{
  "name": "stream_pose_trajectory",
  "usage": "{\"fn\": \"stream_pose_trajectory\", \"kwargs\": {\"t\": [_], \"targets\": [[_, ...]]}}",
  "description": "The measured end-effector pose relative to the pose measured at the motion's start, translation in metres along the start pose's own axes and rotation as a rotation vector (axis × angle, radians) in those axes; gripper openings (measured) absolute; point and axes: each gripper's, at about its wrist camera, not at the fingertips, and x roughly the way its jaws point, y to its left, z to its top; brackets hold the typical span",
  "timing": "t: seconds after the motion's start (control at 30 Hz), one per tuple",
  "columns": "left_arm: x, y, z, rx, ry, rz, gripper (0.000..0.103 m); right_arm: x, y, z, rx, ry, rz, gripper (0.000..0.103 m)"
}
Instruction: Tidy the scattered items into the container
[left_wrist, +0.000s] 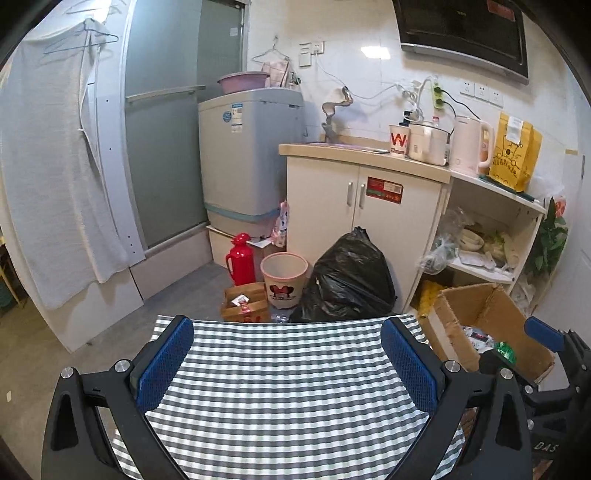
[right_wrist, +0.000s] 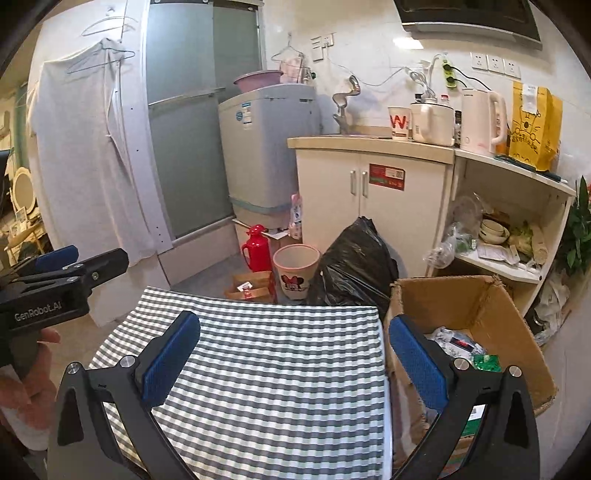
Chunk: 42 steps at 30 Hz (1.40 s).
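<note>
- My left gripper (left_wrist: 286, 365) hovered over the checked surface (left_wrist: 280, 406), its blue fingers (left_wrist: 166, 365) wide apart, nothing between them.
- My right gripper (right_wrist: 291, 363) was also spread wide and empty, its right finger over the near edge of the cardboard box (right_wrist: 509, 317).
- The box sat on the floor just right of the surface, flaps up, with crumpled wrappers (right_wrist: 458, 341) and a green packet (right_wrist: 487, 362) already inside.
- No loose items showed on the cloth.
- My left hand (right_wrist: 26, 384) gripped its handle at the right view's left edge.
- Black rubbish bag (left_wrist: 351, 277) stood beyond the surface.
</note>
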Motion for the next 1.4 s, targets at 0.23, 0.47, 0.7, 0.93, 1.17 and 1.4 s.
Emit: {"fn": "stream_pose_trajectory", "kwargs": {"t": [0.23,0.47,0.7,0.93,1.17,1.4], "targets": [[-0.008,0.03,-0.006,-0.017,0.003,0.012,0.103,0.006,0.022,-0.001,-0.012,0.01,0.01,0.103],[0.001,0.055,-0.015,-0.058,0.028,0.031,0.103,0.022,0.041,-0.005,-0.037,0.038,0.022,0.103],[0.02,0.07,-0.022,-0.077,0.064,0.033,0.103,0.038,0.049,-0.01,-0.042,0.061,0.027,0.103],[0.033,0.077,-0.026,-0.075,0.083,0.031,0.103,0.049,0.053,-0.013,-0.042,0.069,0.024,0.103],[0.041,0.078,-0.03,-0.065,0.097,0.028,0.103,0.057,0.056,-0.014,-0.041,0.078,0.026,0.103],[0.044,0.076,-0.029,-0.056,0.101,0.026,0.103,0.061,0.056,-0.016,-0.035,0.086,0.029,0.103]]}}
